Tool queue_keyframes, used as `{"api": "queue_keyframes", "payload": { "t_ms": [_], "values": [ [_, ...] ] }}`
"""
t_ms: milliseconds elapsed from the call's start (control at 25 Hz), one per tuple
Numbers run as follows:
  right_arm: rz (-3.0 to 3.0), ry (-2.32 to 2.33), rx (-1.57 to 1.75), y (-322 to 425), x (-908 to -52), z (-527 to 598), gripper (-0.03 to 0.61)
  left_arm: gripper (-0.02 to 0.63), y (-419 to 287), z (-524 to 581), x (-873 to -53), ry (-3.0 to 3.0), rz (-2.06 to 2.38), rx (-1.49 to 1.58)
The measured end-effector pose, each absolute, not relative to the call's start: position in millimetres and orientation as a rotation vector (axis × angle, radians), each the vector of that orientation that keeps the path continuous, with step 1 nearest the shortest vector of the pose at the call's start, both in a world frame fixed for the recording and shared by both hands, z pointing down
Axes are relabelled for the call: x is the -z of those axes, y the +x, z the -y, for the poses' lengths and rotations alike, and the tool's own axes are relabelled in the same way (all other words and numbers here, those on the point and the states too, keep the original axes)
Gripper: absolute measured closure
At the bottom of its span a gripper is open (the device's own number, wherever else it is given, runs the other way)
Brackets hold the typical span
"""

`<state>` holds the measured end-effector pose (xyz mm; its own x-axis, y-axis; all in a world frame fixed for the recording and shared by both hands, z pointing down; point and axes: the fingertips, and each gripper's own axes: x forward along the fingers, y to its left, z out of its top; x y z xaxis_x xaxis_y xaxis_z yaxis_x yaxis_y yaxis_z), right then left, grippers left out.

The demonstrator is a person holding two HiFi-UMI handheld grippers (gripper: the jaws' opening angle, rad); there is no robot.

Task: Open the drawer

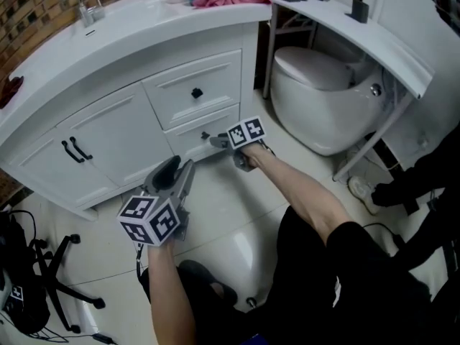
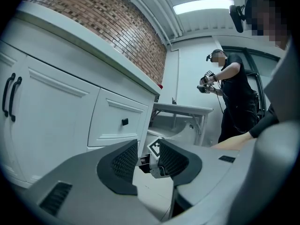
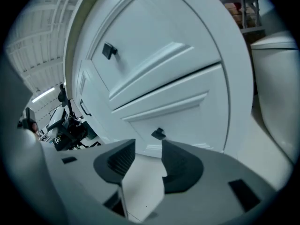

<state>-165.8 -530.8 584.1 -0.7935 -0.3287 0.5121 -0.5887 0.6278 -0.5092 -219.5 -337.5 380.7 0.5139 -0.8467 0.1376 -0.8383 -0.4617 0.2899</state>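
In the head view the right gripper covers part of the lower drawer. The shelf hides the back of the toilet, and the left edge cuts off the chair.

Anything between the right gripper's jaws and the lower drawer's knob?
Nothing. In the right gripper view, the right gripper stands open, short of the knob on the lower drawer; the stretch between is bare.

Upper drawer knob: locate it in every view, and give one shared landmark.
Head view: upper drawer knob, upper middle, slightly left.
Left gripper view: knob left of centre, above the jaws.
Right gripper view: knob upper left.
Shared landmark: the toilet, right of the cabinet.
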Motion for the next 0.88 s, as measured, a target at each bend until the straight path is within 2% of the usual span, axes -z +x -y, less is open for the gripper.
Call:
{"api": "queue_keyframes", "payload": {
  "t_ms": [120,680,880],
  "values": [
    [2.459,0.739,-0.988,-178,-597,540,0.35,0.465,-220,343,-385,2.429,1.395,0.033],
    [2.419,0.833,-1.265,-204,-630,575,0.353,0.465,-230,354,-394,2.416,1.387,0.007],
    [2.423,0.858,-1.311,-208,-631,581,0.396,0.465,-234,355,-393,2.415,1.389,0.014]
  ]
}}
